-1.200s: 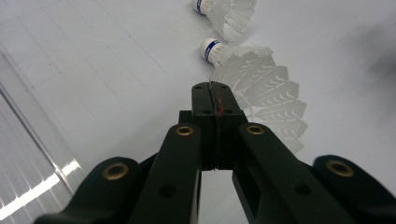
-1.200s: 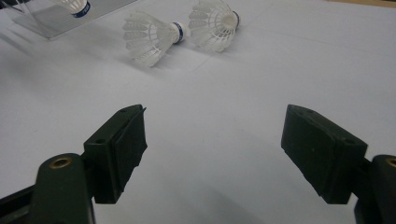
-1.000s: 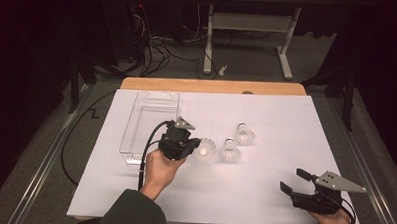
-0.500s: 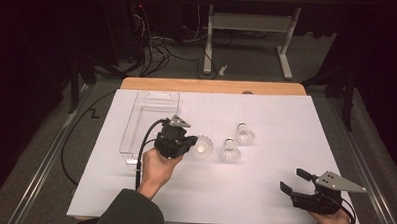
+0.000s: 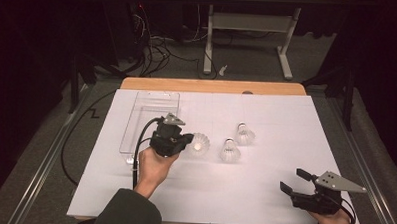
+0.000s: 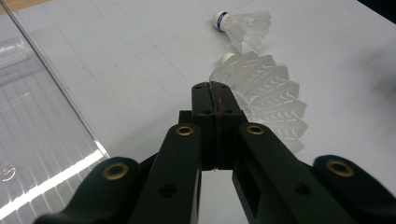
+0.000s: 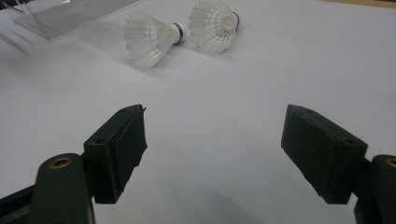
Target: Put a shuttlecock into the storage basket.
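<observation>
Three white shuttlecocks are on the white table sheet [image 5: 264, 189]. My left gripper [image 5: 188, 140] [image 6: 214, 91] is shut on the skirt edge of one shuttlecock [image 5: 198, 143] [image 6: 266, 100], just right of a clear plastic tray [image 5: 136, 115] [image 6: 37, 116]. The two other shuttlecocks [image 5: 230, 151] [image 5: 244, 135] lie loose to its right; one of them [image 6: 243, 25] lies beyond the jaw tips. My right gripper [image 5: 294, 180] [image 7: 212, 144] stands open and empty near the front right corner, facing the loose pair [image 7: 152, 37] [image 7: 215, 23].
The wooden table edge [image 5: 212, 86] runs along the back. Beyond it are cables and a metal stand [image 5: 246, 43] on the floor. A black cable [image 5: 70, 157] trails off the table's left side. The tray corner [image 7: 70, 14] appears far off in the right gripper view.
My left gripper has shifted a little to the left, toward the tray, carrying its shuttlecock along. The right gripper has stayed still and open.
</observation>
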`<act>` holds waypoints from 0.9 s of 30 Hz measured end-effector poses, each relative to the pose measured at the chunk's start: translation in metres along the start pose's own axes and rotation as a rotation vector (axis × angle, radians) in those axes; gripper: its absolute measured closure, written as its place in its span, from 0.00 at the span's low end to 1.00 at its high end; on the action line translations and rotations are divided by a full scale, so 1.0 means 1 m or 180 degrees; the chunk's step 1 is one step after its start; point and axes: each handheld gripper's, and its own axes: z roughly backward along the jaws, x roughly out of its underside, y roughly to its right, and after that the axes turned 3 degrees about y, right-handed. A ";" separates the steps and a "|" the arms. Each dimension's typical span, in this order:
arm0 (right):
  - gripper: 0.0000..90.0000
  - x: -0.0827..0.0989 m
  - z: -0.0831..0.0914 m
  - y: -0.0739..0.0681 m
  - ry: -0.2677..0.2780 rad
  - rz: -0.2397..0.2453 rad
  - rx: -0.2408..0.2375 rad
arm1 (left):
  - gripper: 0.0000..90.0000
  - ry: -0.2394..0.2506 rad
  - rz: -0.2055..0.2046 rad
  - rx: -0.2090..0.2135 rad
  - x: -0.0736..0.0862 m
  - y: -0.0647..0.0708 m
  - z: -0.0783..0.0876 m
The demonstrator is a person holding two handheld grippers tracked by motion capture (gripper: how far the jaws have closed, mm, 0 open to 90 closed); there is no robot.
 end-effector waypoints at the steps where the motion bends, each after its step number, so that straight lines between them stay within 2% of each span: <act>1: 0.25 0.000 0.000 0.000 0.0000 0.0000 0.0000 | 1.00 0.0003 0.0001 -0.0003 0.000 -0.001 0.000; 27: 0.25 0.000 0.000 0.000 0.0002 -0.0001 -0.0002 | 1.00 0.0068 0.0052 -0.0105 0.001 -0.011 0.010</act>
